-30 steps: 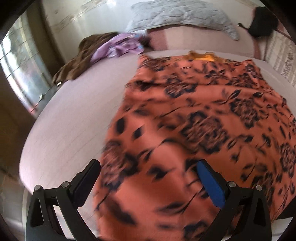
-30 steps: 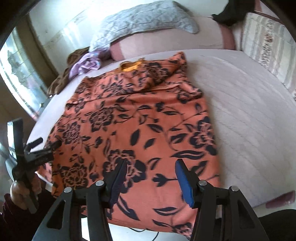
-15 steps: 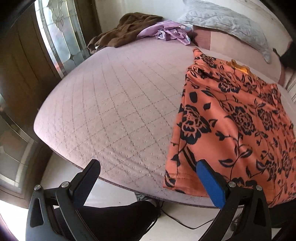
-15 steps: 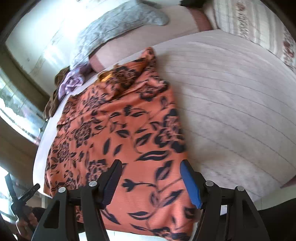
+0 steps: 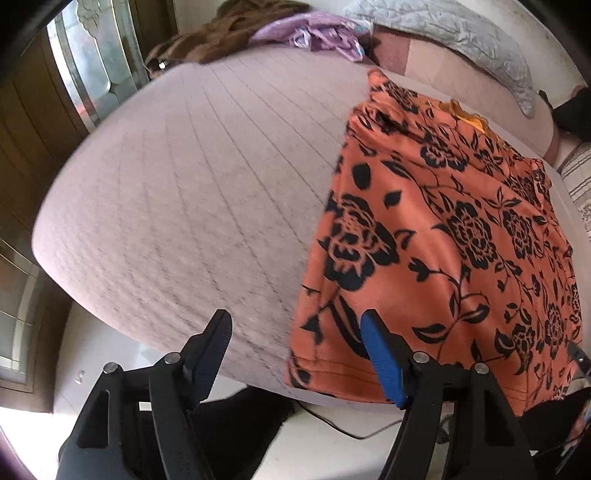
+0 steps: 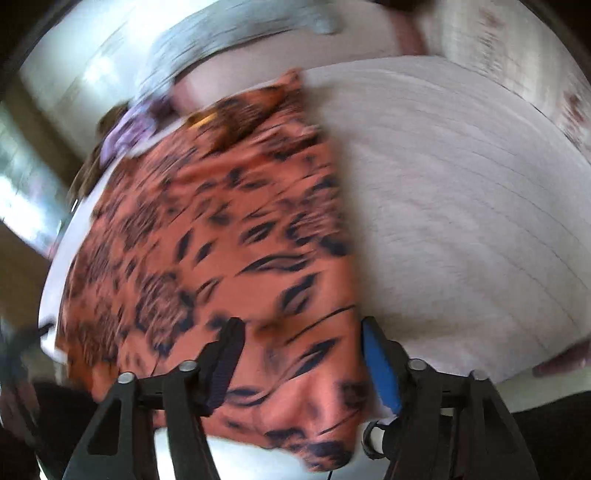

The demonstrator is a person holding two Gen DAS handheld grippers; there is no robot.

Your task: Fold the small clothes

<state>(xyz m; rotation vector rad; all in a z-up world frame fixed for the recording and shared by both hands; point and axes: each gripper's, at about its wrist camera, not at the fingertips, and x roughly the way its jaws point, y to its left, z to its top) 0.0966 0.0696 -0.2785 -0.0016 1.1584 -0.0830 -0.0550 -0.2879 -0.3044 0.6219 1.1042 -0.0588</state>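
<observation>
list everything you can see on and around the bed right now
orange floral garment: one, orange with black flowers, spread flat on the bed, near hem at the bed's edge
bed cover: one, pale pink quilted, under the garment
purple cloth: one, lilac, crumpled at the far end of the bed
brown cloth: one, brown, heaped beside the purple cloth
pillow: one, grey quilted, at the head of the bed
cable: one, dark, on the floor below the bed edge
left tool: one, black with a blue pad, jaws apart over the garment's near left corner
right tool: one, black with a blue pad, jaws apart over the near right hem, view blurred
</observation>
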